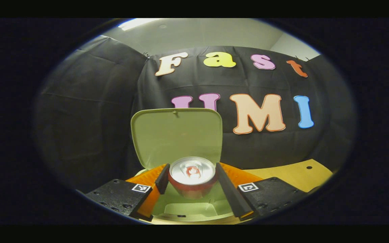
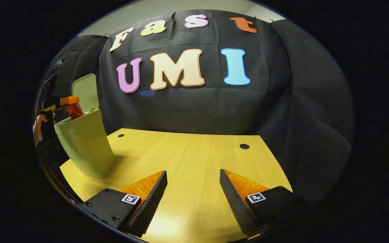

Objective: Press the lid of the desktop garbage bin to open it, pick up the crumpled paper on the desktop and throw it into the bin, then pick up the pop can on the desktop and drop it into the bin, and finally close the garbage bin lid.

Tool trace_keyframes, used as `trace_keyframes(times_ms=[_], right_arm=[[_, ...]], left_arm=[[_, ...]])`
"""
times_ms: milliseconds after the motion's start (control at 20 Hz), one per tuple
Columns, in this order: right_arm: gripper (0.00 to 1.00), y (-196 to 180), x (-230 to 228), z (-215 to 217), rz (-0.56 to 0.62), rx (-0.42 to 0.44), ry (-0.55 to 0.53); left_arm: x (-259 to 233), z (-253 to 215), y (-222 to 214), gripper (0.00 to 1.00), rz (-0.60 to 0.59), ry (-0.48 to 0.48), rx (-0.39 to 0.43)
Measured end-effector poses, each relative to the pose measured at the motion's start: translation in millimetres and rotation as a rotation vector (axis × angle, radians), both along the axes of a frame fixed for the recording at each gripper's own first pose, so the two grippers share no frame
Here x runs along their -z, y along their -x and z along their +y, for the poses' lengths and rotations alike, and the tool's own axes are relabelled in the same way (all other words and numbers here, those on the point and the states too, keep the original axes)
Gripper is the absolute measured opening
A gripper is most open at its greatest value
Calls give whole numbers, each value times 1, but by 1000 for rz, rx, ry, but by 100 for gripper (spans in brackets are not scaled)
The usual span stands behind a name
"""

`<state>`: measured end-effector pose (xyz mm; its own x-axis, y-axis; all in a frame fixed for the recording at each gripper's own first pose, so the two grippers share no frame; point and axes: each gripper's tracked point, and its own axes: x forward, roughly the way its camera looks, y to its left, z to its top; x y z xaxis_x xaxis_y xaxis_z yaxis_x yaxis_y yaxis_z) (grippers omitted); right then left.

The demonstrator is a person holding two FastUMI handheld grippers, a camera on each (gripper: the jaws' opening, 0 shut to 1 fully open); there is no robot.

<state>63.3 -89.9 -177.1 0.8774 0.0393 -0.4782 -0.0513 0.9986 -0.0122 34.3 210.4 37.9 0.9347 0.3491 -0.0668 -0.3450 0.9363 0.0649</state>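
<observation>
1. In the left gripper view, nearest you, the left gripper has its two fingers pressed on either side of the red aluminium pop can with a silver top, holding it upright.
2. The can hangs over the mouth of the pale green plastic desktop garbage bin, whose flat green hinged lid stands open behind it.
3. Centre the can over the opening before you let go, and keep it clear of the raised lid so it does not knock the lid down.
4. Part the fingers just enough for the can to drop; judge the drop short, so lower a little first.
5. In the right gripper view, the right gripper hovers over the light wooden desktop, fingers wide apart and holding nothing.
6. The bin stands at the far left there, well apart; this free gripper looks best placed to close the lid afterwards.
</observation>
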Motion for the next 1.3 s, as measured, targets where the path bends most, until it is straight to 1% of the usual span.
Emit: trace_keyframes(times_ms=[50, 100, 200, 250, 300, 350, 400, 450, 600, 650, 700, 750, 950, 1100, 1150, 1200, 1250, 1300], right_arm=[[99, -1, -1, 1, 1, 2, 1], [99, -1, -1, 1, 2, 3, -1], [99, -1, -2, 3, 0, 6, -1], [98, 0, -2, 5, -2, 6, 0], [99, 0, -3, 6, -6, 7, 0], [99, -1, -5, 7, -10, 10, -1], [99, 0, -5, 8, -12, 13, -2], [99, 2, -5, 8, -13, 16, -1], [99, 5, -5, 12, -18, 22, 2], [99, 7, -5, 13, -20, 24, 6], [99, 9, -4, 13, -19, 25, 13], [99, 10, -4, 14, -19, 27, 16], [98, 18, -6, 16, -24, 40, 22], [99, 22, -4, 15, -17, 48, 30], [99, 23, -4, 14, -14, 51, 28], [99, 24, -3, 15, -12, 53, 26], [99, 25, -3, 15, -10, 52, 26], [98, 25, -2, 16, -9, 50, 28]], left_arm=[[-11, -1, 5, 89, -22, -14, 1], [-19, 1, -1, 100, -39, -29, 6], [-40, 0, -2, 99, -75, -52, 15], [-51, 0, -3, 96, -94, -57, 23], [-64, 0, -4, 99, -115, -60, 28], [-75, 2, -5, 99, -133, -63, 32], [-85, 3, -8, 93, -146, -65, 36], [-95, 6, -10, 98, -158, -70, 34], [-126, 15, -22, 99, -201, -87, 41], [-134, 19, -25, 96, -212, -95, 42], [-142, 23, -31, 99, -217, -101, 45], [-146, 26, -38, 99, -215, -103, 52], [-150, 43, -68, 99, -194, -76, 70], [-133, 53, -88, 99, -131, -35, 71], [-127, 59, -92, 99, -104, -31, 61], [-123, 62, -94, 96, -87, -27, 52], [-118, 61, -95, 99, -73, -18, 54], [-115, 60, -94, 97, -61, -13, 56]])
